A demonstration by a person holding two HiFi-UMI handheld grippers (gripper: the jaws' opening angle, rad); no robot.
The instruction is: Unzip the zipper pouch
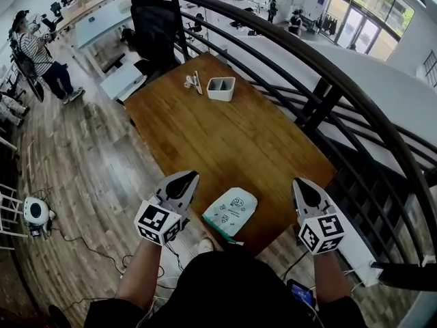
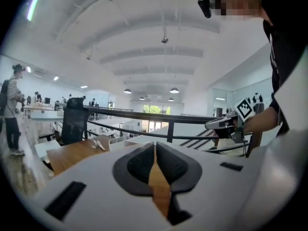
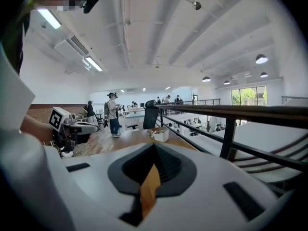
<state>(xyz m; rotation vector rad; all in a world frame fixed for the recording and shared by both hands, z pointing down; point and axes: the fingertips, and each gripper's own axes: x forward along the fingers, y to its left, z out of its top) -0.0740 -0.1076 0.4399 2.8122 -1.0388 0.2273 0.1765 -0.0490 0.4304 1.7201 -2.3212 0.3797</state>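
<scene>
Two units, left gripper (image 1: 184, 178) and right gripper (image 1: 301, 184), are being held closed, empty, flanking pouch (image 1: 230, 210) on table (image 1: 205, 128).

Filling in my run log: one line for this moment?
left gripper: shut, empty | right gripper: shut, empty | zipper pouch: on table, near edge, untouched

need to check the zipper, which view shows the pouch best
The head view: the zipper pouch lies in full sight at the near edge of the table. Neither gripper view shows it.
</scene>
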